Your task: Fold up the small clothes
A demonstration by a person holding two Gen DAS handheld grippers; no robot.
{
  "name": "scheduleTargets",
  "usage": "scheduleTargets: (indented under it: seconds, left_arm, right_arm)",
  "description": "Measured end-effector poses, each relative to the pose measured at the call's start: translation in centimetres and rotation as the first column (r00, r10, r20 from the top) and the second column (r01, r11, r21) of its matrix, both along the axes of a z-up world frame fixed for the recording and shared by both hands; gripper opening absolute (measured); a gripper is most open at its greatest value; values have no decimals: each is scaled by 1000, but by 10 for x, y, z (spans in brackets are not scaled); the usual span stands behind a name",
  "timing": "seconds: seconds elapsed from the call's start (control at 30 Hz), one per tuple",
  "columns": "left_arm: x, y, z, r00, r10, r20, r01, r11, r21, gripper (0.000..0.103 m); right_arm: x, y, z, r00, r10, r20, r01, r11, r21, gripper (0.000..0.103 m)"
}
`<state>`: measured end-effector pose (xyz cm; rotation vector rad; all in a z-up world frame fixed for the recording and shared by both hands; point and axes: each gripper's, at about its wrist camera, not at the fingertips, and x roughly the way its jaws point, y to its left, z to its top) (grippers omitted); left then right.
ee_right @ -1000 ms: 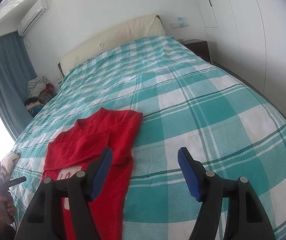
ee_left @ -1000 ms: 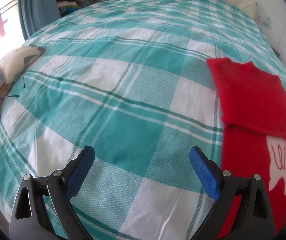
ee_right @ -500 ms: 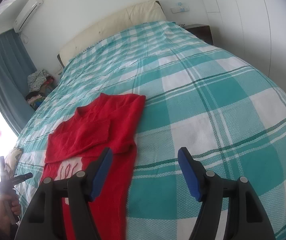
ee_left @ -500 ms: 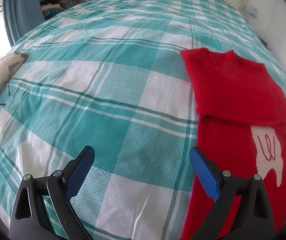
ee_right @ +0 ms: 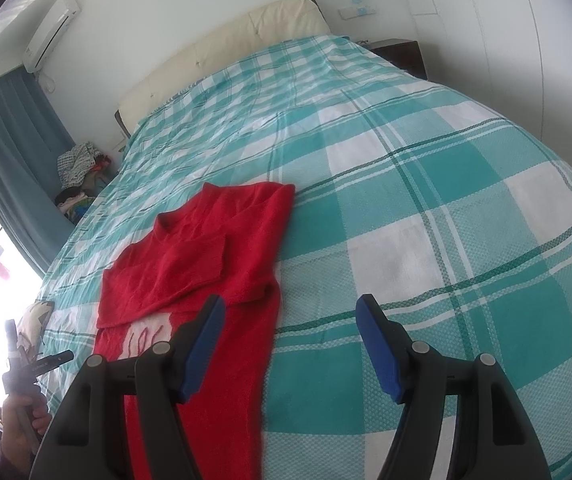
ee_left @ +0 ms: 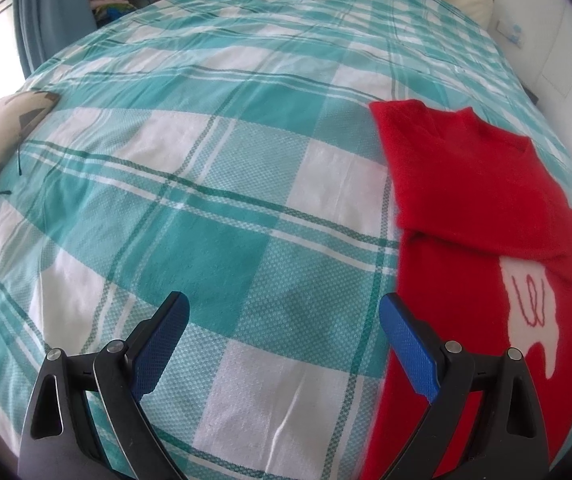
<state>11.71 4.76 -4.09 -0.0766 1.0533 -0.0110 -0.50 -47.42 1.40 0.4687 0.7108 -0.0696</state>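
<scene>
Both views have shifted slightly since the earlier frames, placing the red sweater (ee_left: 482, 216) further left in the left wrist view. Left gripper (ee_left: 283, 312) and right gripper (ee_right: 290, 314) hover with jaws apart and empty, the sweater flat on the bed (ee_right: 426, 184), sleeves folded across. Only the right wrist view shows the headboard (ee_right: 245, 40), air conditioner (ee_right: 49, 28) and a hand (ee_right: 21, 428); only the left shows the whole white motif (ee_left: 530, 312).

Sweater (ee_right: 205, 248) flat on bedspread (ee_right: 406, 184); headboard (ee_right: 221, 44) behind; clothes pile (ee_right: 79, 166) beside bed.
</scene>
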Motion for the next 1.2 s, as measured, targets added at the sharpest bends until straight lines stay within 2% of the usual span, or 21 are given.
scheduleTargets:
  seconds: [0.57, 1.2]
  left_arm:
    - [1, 2, -5, 1000, 14, -25, -14, 1000, -6, 97]
    - [1, 6, -3, 999, 29, -14, -30, 999, -13, 97]
  right_arm:
    - [-1, -3, -1, 1000, -8, -3, 8, 1000, 7, 67]
    - [-1, -4, -3, 1000, -16, 4, 16, 1000, 5, 67]
